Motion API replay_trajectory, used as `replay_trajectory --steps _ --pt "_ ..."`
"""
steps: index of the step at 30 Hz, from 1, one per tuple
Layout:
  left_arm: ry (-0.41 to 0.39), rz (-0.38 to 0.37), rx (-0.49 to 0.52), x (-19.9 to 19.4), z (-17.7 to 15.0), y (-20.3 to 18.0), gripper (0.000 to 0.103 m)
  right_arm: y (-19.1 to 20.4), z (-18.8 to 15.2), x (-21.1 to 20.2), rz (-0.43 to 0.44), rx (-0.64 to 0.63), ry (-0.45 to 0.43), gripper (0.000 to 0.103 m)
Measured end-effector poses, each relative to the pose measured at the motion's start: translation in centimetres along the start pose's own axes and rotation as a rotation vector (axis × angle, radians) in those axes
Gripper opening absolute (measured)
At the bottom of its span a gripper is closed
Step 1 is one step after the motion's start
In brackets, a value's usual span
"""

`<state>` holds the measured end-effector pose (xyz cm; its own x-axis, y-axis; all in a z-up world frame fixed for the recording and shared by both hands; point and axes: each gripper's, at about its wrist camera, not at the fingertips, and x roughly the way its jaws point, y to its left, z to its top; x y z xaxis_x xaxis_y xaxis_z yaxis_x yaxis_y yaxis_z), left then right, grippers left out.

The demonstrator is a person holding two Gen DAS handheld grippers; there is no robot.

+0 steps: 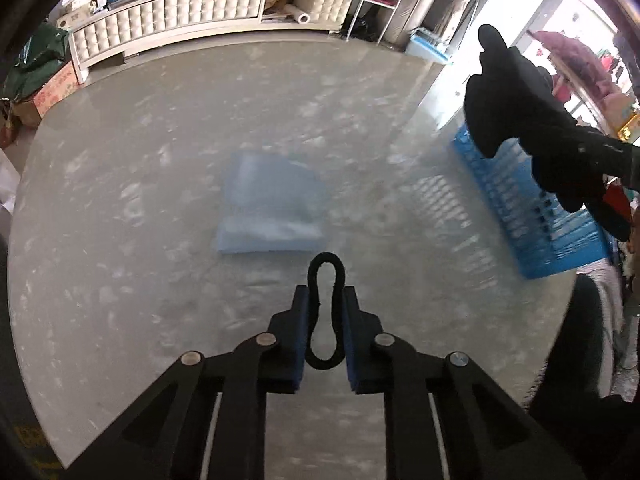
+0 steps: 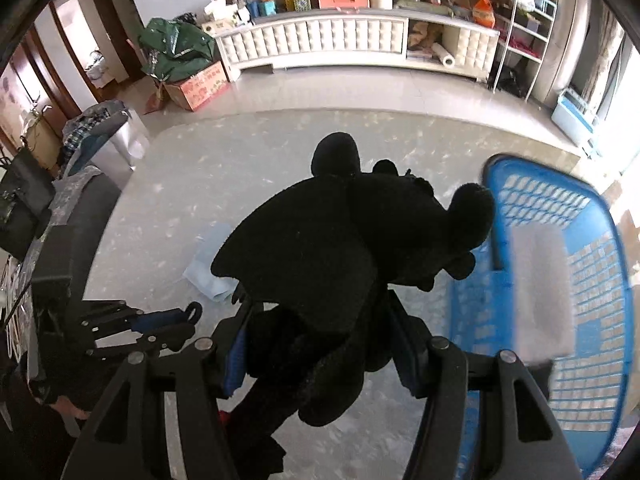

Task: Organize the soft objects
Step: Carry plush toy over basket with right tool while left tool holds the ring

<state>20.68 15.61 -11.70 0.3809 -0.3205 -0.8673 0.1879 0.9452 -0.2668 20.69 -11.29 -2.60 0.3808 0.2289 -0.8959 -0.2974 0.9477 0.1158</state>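
In the left wrist view, the left tongs (image 1: 325, 312) are seen held above the grey marbled tabletop (image 1: 120, 200). A thin black loop (image 1: 325, 316), shaped like a hair tie, is pinched between the blue pads (image 1: 301, 332), which are drawn in until only the loop keeps them apart. A folded pale blue cloth (image 1: 272, 208) lies flat on the tabletop just beyond the loop. To the right of the cloth, well apart from it, a blue slatted basket (image 1: 536, 216) stands at the tabletop's edge. A black plush toy (image 1: 520, 112) is seen raised above the basket's near wall, partly covering it. A white padded cabinet (image 1: 180, 20) runs along the far side of the room.

In the right wrist view, the right tongs (image 2: 324, 344) are closed on the black plush toy (image 2: 340, 248), whose lower body is squeezed between the pads while its head and rounded ears rise in front of the camera. The toy is held in the air, just left of the blue basket (image 2: 600, 320). A white folded cloth (image 2: 540, 288), blurred, is seen inside the basket. The pale blue cloth (image 2: 212, 264) is partly hidden behind the toy, on the tabletop (image 2: 192, 184). The left tongs (image 2: 180, 320) appear left of the toy, with the black loop (image 2: 194, 311) showing at their tips.
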Motion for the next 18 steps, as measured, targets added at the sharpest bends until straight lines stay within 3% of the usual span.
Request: replay_trajectory --steps 7,18 --pt "-0.004 -0.009 0.001 -1.2 -1.2 -3.8 0.014 -4.0 -1.5 -3.8 -0.013 -0.004 -0.055 0.057" --pt "-0.046 -0.002 0.062 -4.1 -0.6 -10.9 0.014 -9.1 -3.4 -5.6 -0.060 0.046 -0.066 0.057"
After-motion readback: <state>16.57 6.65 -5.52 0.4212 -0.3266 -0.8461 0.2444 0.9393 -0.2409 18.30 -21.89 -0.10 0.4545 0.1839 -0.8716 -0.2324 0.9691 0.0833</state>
